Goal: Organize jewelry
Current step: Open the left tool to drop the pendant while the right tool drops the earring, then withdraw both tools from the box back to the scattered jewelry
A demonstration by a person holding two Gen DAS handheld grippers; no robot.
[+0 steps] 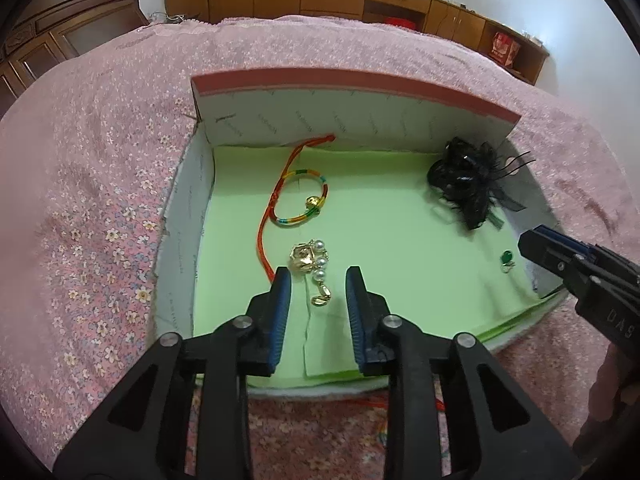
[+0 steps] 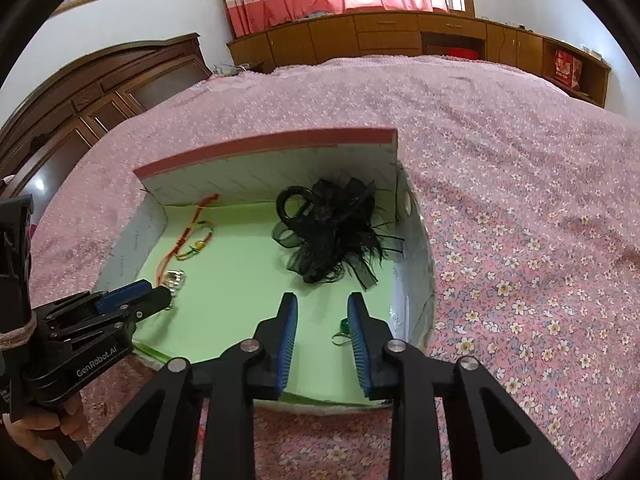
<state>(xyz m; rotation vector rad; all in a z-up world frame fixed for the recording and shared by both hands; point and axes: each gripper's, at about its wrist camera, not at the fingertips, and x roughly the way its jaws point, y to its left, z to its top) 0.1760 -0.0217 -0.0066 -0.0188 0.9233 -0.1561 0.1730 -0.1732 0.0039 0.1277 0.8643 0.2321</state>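
Observation:
An open box with a green floor (image 1: pixel 380 240) (image 2: pixel 240 280) lies on the bed. In it are a gold and pearl brooch (image 1: pixel 312 268) (image 2: pixel 175 279), a rainbow cord bracelet with a red string (image 1: pixel 300 200) (image 2: pixel 196 240), a black feathered hairpiece (image 1: pixel 468 184) (image 2: pixel 332 236) and a small green earring (image 1: pixel 507 258) (image 2: pixel 344 326). My left gripper (image 1: pixel 319 280) is open, its fingers either side of the brooch's pearl end. My right gripper (image 2: pixel 322 306) is open above the box floor, the earring beside its right finger (image 2: pixel 362 340).
The box has a tall white back wall with a pink top edge (image 1: pixel 352 80) (image 2: pixel 272 148). A pink floral bedspread (image 1: pixel 100 220) (image 2: pixel 520 240) surrounds it. Wooden cabinets (image 2: pixel 380 36) and a dark headboard (image 2: pixel 100 92) stand beyond the bed.

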